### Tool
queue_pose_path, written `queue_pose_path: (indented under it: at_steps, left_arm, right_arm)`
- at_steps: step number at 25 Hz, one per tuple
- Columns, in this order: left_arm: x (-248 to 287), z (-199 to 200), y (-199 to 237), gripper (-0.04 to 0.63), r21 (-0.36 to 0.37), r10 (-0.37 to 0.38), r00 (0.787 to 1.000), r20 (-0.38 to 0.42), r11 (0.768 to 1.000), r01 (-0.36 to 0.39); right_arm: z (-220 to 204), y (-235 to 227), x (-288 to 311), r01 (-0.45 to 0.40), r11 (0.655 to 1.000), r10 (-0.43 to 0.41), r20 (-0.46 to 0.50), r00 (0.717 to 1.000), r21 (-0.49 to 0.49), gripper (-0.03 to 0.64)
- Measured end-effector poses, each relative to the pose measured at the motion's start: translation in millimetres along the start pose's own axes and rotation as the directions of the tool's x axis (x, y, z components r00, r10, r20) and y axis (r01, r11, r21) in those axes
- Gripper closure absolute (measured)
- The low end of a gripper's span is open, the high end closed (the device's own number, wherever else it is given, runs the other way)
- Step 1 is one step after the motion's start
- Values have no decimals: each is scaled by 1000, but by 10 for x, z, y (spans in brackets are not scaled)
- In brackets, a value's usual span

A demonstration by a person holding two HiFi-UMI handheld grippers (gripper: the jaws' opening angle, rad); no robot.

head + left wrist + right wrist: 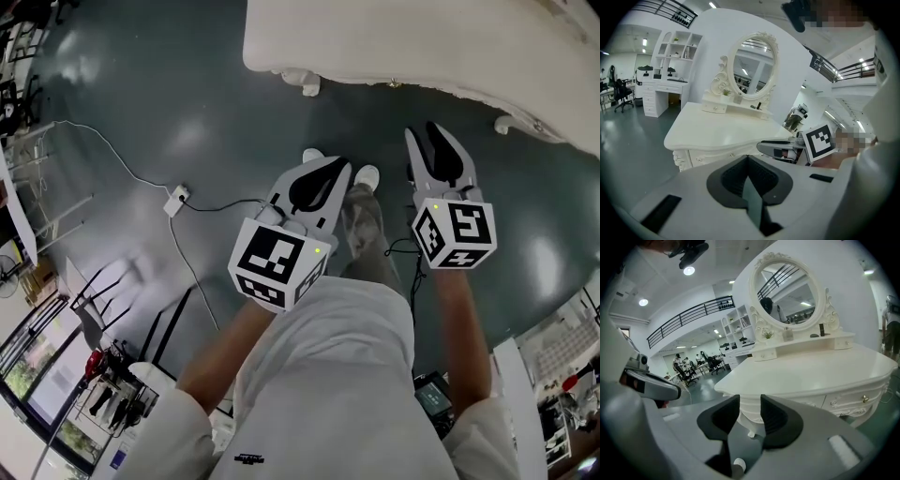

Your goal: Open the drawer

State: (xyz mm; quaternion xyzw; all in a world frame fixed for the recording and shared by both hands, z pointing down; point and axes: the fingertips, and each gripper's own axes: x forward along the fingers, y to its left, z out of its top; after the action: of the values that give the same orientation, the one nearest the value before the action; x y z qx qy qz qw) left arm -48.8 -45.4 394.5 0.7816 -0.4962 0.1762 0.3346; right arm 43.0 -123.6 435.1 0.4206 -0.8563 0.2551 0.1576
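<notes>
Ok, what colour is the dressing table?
White. The dressing table shows best in the right gripper view.

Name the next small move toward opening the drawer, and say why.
Probably carry the right gripper forward and to its right, toward the drawer knob. Its jaws stand apart with nothing between them, the dressing table is some way off, and the drawer looks closed, so nothing can be gripped from here.
</notes>
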Motion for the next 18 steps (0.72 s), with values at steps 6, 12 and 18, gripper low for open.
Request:
queue_pose_path:
  at_steps: [6,12,18]
  left_arm:
    - [30,-87,147,586,-7,-8,1000,-11,1000,8]
    - [163,-104,295,586,-14,-7,1000,-22,1000,7]
    - [248,-136,346,586,-5,-16,999,-45,1000,15]
  right_arm:
    - [-138,24,190,26,999,-25,-13,1000,35,463]
    - [-234,-118,405,57,997,-56,-25,998,57,463]
    - [-326,-225,560,77,995,-74,-44,996,67,460]
